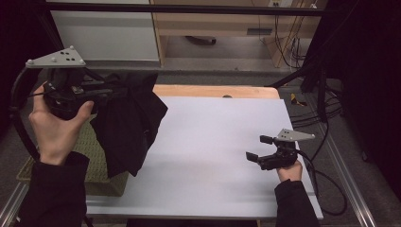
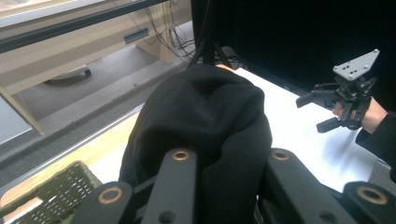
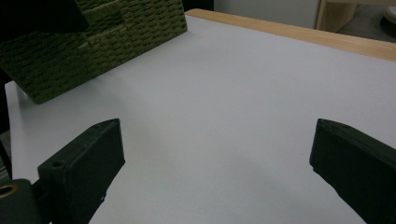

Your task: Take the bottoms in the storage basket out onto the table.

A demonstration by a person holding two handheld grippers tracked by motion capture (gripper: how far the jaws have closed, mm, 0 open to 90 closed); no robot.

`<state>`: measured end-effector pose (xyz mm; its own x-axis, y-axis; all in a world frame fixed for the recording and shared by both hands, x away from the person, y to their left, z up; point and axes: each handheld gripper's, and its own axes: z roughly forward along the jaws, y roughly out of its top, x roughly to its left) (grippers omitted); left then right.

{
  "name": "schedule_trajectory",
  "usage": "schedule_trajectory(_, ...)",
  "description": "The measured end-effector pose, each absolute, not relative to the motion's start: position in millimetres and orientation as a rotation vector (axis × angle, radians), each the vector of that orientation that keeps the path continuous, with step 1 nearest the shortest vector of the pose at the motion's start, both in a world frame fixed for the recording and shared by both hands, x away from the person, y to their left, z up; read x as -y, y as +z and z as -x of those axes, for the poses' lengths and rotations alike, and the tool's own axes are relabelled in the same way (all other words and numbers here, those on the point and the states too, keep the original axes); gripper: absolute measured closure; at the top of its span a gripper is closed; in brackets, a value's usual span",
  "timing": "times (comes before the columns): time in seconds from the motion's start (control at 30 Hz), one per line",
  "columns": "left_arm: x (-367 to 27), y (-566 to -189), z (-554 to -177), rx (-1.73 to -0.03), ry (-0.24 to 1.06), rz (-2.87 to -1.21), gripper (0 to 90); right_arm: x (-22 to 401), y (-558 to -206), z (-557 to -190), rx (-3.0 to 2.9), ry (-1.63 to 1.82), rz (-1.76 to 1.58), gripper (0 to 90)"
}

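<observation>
White sheeting covers your surface point(image 1: 217, 142), with a wooden edge at the far side and a green woven basket point(image 1: 97, 156) at its left end. From the high view, your left hand-held gripper point(image 1: 101, 92) is raised above the basket, clamped on a black garment point(image 1: 127, 127) that hangs down over the basket's rim and the surface's left edge. Your right hand-held gripper point(image 1: 259, 147) rests low at the right side, jaws spread wide with nothing between them.

Along your left hand-held gripper's view, the garment point(image 2: 205, 121) bunches between the jaws. Along your right one, both jaws stand far apart over bare surface point(image 3: 224, 102), the basket point(image 3: 93, 42) beyond.
</observation>
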<state>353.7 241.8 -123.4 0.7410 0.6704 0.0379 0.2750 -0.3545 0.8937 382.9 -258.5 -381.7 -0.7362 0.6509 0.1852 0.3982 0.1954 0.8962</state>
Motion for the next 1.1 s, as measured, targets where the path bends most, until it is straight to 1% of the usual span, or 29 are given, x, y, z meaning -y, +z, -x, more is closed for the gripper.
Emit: schedule_trajectory(1.1,-181,-120,-365,-0.604,0.423,-1.969,80.2,260,-381,-383,-2.235,1.568,-1.002,3.6)
